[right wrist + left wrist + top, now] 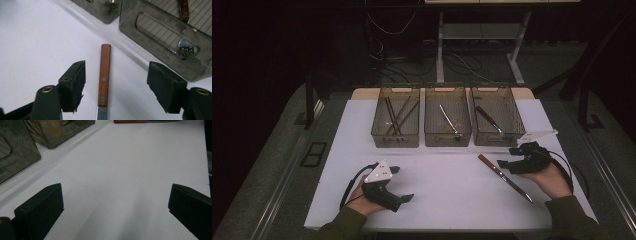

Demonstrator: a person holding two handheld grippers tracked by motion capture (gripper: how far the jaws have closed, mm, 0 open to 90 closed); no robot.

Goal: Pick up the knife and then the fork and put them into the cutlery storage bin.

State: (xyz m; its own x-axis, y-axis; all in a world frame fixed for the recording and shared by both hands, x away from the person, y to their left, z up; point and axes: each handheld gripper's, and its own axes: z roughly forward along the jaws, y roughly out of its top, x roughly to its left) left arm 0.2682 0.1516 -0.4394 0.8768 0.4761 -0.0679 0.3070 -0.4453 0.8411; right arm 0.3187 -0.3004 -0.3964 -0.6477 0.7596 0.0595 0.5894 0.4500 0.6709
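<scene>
Knife (104, 79) is the thing I am going for. It lies flat on the white table (447, 185), at the right of the high view, just below the three see-through bins (447, 121). It looks light and stiff, so I think it will not bend. The shiny blade may be slippery and sharp, so the wooden handle is the best place to take hold.

The handle is brown wood with little metal dots in it. The blade is thin and silver and points to the lower right of the high view.

My right tongs (116, 86) are spread wide over the handle, one jaw on each side, not touching it. My left tongs (115, 212) are wide apart too, at the lower left of the high view, with nothing but bare table between them.
</scene>
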